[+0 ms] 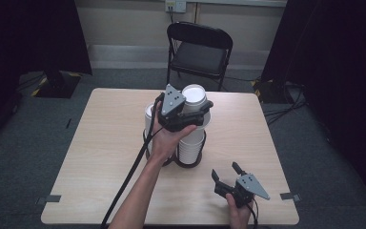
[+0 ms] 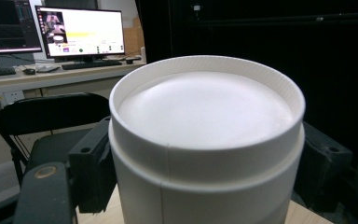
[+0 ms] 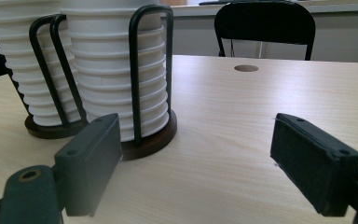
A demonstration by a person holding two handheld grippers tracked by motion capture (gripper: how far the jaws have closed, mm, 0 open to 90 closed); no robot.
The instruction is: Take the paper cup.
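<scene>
The left gripper (image 1: 198,112) is clamped on an upturned white paper cup (image 2: 207,140) – at the top of the right-hand stack (image 3: 119,70) in the wire rack (image 3: 151,70) mid-table – while the right gripper (image 1: 227,172) rests near the table's (image 1: 100,152) front edge, jaws wide apart and holding nothing

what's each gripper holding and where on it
Left gripper clamps an upside-down white cup by its sides near the base; right gripper holds nothing.
</scene>
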